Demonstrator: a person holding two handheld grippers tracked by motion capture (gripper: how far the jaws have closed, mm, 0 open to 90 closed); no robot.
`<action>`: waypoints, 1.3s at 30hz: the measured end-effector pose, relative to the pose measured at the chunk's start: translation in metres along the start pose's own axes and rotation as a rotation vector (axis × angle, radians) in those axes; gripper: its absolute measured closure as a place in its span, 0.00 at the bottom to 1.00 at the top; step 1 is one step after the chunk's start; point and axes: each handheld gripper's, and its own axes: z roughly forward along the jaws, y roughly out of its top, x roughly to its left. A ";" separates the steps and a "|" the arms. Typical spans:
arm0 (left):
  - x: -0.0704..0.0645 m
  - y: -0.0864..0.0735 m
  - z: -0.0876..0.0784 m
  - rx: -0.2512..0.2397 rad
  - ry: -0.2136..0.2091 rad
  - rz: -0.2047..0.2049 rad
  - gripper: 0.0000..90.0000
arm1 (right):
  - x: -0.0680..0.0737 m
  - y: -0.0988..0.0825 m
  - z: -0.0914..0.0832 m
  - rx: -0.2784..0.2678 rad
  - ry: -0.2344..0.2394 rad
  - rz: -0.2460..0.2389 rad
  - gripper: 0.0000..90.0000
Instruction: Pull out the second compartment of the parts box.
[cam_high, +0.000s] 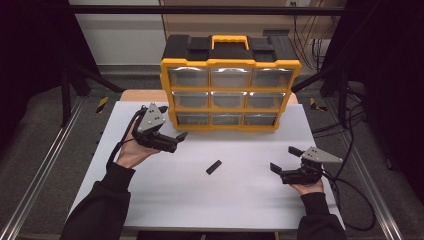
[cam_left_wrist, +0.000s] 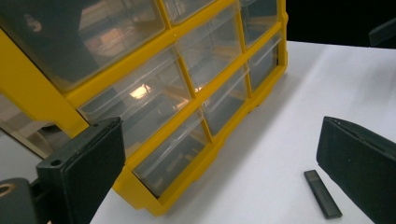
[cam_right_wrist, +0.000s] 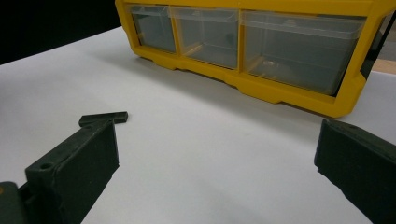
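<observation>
One yellow nine-drawer organizer (cam_high: 230, 92) stands at the far edge of the white table (cam_high: 200, 195). Small black bar (cam_high: 214, 167) lies flat, in front of the organizer. Left gripper (cam_high: 176, 141), near the organizer's lower left corner: jaws wide apart, empty. Right gripper (cam_high: 284, 159), right of the bar: jaws wide apart, empty.

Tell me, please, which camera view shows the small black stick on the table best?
The high view: the black stick lies whole between both grippers. The left gripper view crowds it against one jaw; the right gripper view has a jaw hiding part of it.
</observation>
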 end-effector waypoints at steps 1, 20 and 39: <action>0.000 0.001 0.000 0.002 0.001 0.005 0.01 | 0.000 0.000 0.000 0.003 0.001 0.002 0.00; -0.008 0.030 0.007 0.004 0.026 0.130 0.02 | 0.000 0.000 0.000 0.002 0.002 -0.001 0.00; -0.010 0.050 0.014 0.013 0.069 0.245 0.02 | 0.000 0.000 0.000 0.001 0.003 -0.003 0.00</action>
